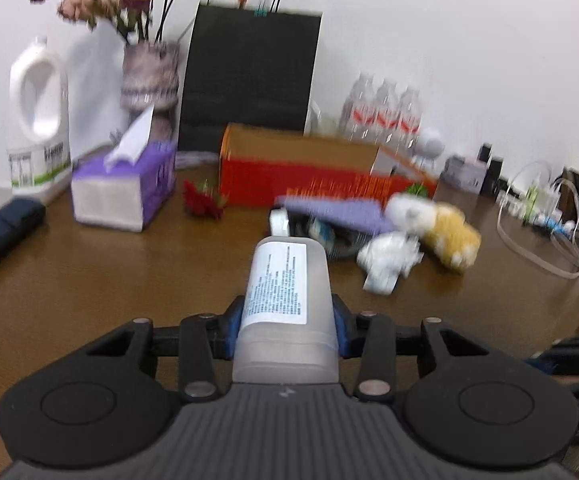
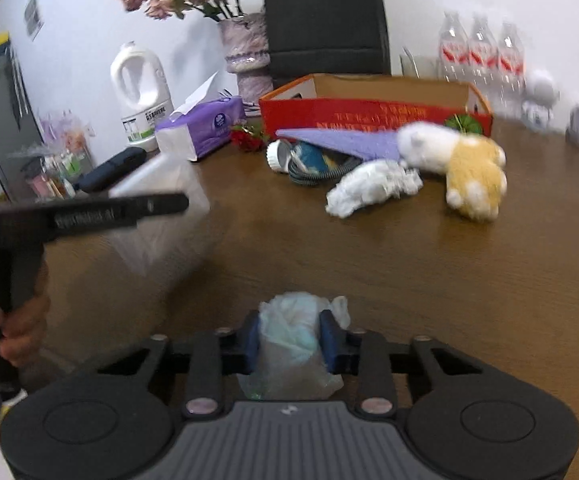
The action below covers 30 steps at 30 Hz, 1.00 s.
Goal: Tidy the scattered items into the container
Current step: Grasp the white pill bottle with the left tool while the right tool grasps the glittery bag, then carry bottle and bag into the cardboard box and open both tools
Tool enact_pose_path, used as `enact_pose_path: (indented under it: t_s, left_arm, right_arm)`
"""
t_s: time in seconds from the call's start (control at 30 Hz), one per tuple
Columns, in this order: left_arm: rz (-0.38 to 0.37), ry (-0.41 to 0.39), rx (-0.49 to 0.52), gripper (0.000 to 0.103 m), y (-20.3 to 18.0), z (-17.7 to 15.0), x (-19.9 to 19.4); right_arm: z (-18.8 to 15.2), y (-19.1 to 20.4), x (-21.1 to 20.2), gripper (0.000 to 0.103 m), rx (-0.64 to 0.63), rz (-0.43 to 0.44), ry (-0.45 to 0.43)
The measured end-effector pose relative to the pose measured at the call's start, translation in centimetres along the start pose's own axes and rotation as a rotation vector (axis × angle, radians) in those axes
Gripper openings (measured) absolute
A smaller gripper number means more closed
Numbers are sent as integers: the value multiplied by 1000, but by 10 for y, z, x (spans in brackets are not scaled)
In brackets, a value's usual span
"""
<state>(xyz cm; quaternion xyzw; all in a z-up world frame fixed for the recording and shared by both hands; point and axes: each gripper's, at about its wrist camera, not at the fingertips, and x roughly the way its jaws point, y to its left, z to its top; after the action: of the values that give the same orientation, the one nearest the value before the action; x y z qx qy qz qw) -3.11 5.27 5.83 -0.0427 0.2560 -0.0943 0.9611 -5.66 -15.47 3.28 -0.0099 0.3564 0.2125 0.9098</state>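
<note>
We hold a frosted plastic bottle [image 1: 287, 304] in our left gripper [image 1: 287, 320], its blue pads [image 1: 233, 328] pressed against both sides of the bottle's lower body, with the labelled body pointing straight ahead over the brown tabletop [image 1: 109, 292]. Our right gripper [image 2: 291, 338] is clenched on a small crumpled plastic bag [image 2: 293, 340] with something pale blue inside, and the bag bulges out ahead of and behind its pads. Ahead of both grippers, well apart from them, sits the red cardboard box [image 2: 369, 114], open at the top, with a black paper bag [image 2: 325, 20] standing behind it. Just in front of the box lies the remaining clutter: a purple cloth [image 2: 341, 140], a white and yellow plush toy [image 2: 461, 160], a wad of white paper [image 2: 369, 188], a white cap [image 2: 279, 154] and a coiled cable [image 2: 317, 172], all touching or overlapping. To the left of that heap, ahead of the left gripper, we see a purple tissue box [image 1: 125, 188], a white jug [image 1: 39, 120] and a vase of dried flowers [image 1: 149, 76]. In the right wrist view, the left gripper [image 2: 185, 200] appears to the left, blurred, with a hand [image 2: 17, 320] on its handle.
</note>
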Motion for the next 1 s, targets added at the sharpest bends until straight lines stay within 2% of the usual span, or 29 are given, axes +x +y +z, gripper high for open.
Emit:
enact_pose_path:
  t_s: [0.07,0.17,0.3,0.37,0.47,0.53,0.6,0.73,0.83,0.97,1.0]
  left_arm:
    - [-2,-33,3,42,1,18,1]
    - [11,-85,23,42,6,54,14]
    - [37,-146,21,42,14,116,51]
    - [47,-150,13,42,15,148,82]
    - [57,-103,-13,42,15,191,144]
    - [109,-76,18,42,10,209,191]
    - [161,-53,73,42,8,219,238]
    - [212,37,71,43,19,225,304]
    - [226,97,134,43,22,225,334]
    - [256,169,124,43,32,221,359]
    - [263,166,142,44,32,219,361]
  right_arm:
    - [11,2,-4,10,-16,1,-32]
    - [43,-11,-15,8,-29,-3,-92]
    - [103,-51,-15,7,-55,-74,-168]
    - [136,-73,-9,7,-52,-95,-203]
    - [193,-110,19,7,-42,-139,-246]
    - [230,-137,52,7,-12,-170,-242]
    - [263,-163,91,7,22,-193,-216]
    - [301,-204,173,7,122,-215,-148]
    - [314,-227,225,7,184,-232,-92]
    - [311,-235,263,8,201,-286,-24]
    - [308,-236,270,13,192,-301,-9]
